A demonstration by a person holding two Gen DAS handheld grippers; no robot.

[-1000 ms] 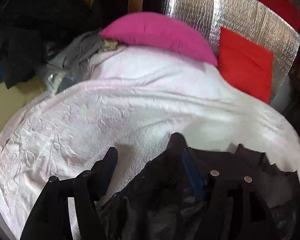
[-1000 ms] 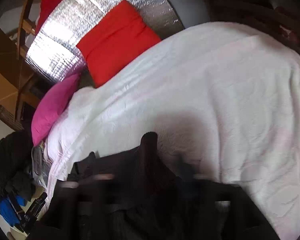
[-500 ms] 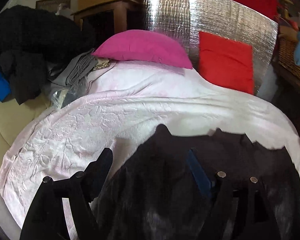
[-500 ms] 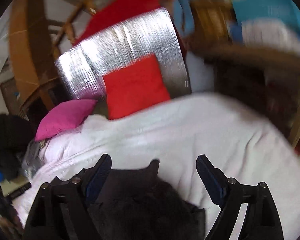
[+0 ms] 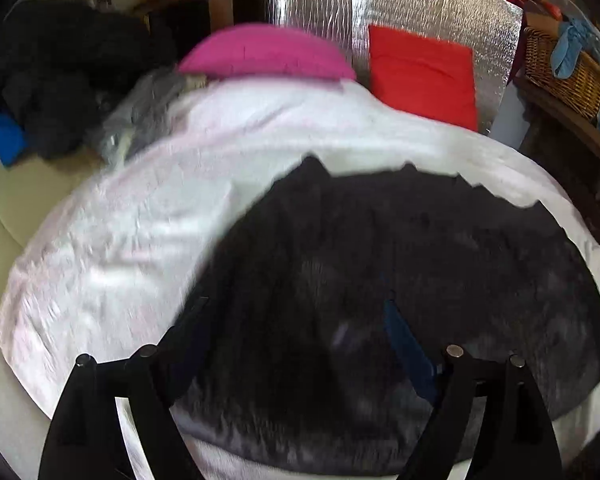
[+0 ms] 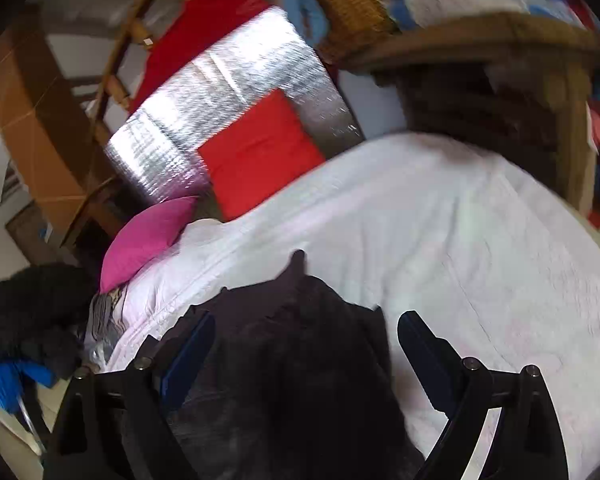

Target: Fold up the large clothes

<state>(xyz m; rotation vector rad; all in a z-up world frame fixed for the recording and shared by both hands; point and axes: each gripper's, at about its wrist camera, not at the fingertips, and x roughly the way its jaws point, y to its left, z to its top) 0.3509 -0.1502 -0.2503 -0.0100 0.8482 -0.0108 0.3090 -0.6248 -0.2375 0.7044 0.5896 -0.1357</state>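
the dark garment [image 5: 380, 280] lies spread on the white bedspread [image 5: 120, 240] of the bed, with its jagged far edge pointing toward the pillows. in the left wrist view it fills most of the lower middle and right of the picture, and the bedspread shows around it on the left, at the top and in a thin strip at the right. the left gripper [image 5: 296, 320] hangs over the garment with its jaws apart; they have just been opening, and the cloth lies under and between them without being pinched. in the right wrist view the right gripper [image 6: 304, 332] also has its jaws wide apart, having just opened further; a bunched part of the garment [image 6: 300, 340] rises between them, nearer the left finger, while the right finger stands over bare bedspread [image 6: 480, 260].

at the head of the bed a pink pillow [image 5: 264, 54] lies beside a red cushion [image 5: 424, 76], which leans on a silver foil panel [image 5: 420, 0]. a heap of dark clothes [image 5: 60, 72] sits off the left side of the bed, with a grey item [image 5: 140, 116] at the bedspread's edge. a wicker basket [image 5: 564, 76] stands on a wooden shelf at the right. both views are blurred.
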